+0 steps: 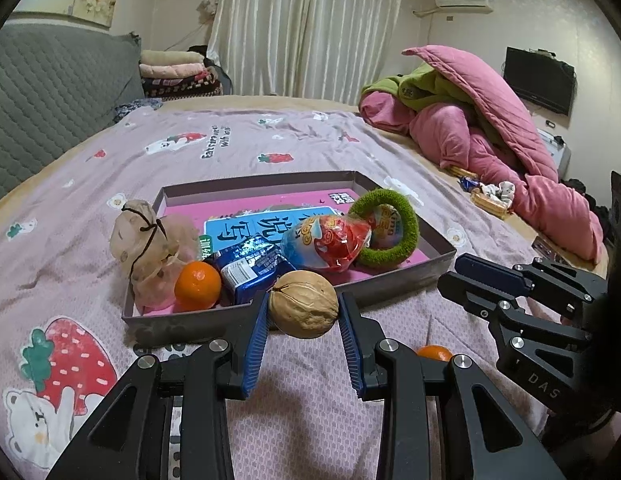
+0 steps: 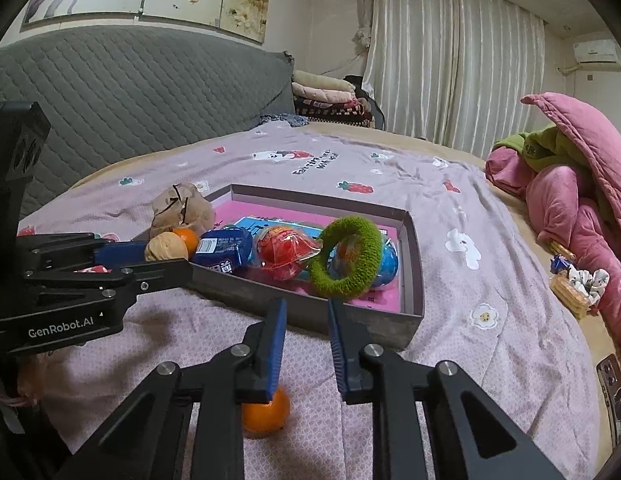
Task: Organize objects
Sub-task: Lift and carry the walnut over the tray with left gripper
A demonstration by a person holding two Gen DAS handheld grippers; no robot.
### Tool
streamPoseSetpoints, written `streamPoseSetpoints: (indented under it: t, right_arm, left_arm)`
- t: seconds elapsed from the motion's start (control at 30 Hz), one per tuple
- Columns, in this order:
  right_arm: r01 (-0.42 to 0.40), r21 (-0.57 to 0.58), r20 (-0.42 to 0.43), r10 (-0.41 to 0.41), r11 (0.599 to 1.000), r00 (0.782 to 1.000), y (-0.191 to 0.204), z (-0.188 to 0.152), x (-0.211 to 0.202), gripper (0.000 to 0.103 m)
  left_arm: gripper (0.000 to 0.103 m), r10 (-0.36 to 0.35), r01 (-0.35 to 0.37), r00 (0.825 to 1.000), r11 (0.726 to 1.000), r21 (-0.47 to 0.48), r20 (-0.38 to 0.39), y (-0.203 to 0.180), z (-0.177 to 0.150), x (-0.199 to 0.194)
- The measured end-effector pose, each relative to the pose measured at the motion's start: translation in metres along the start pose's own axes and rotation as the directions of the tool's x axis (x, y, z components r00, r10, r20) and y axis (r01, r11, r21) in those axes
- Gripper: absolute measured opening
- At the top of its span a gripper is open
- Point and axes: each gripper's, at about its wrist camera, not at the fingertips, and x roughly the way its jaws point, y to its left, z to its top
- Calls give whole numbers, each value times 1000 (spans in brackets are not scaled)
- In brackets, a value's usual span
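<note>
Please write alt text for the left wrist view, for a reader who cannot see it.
The left tool grips a walnut just above the near wall of a shallow box on a bed. The box holds a mandarin, wrapped snacks and a green ring.

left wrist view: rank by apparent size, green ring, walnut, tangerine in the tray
1. green ring, clearly largest.
2. walnut, though it sits in the left tongs nearest the camera, so it is inflated.
3. tangerine in the tray; true order of these last two is unsure.
</note>
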Motion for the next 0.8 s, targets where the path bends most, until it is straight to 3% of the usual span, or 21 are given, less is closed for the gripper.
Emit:
streamPoseSetpoints:
  t: [0.8]
  right_arm:
    - [0, -13, -7, 0, 1000, 1000, -4, 18, 19, 17]
  left_arm:
    - [35, 24, -24, 1000, 1000, 11, -9, 8, 21, 33]
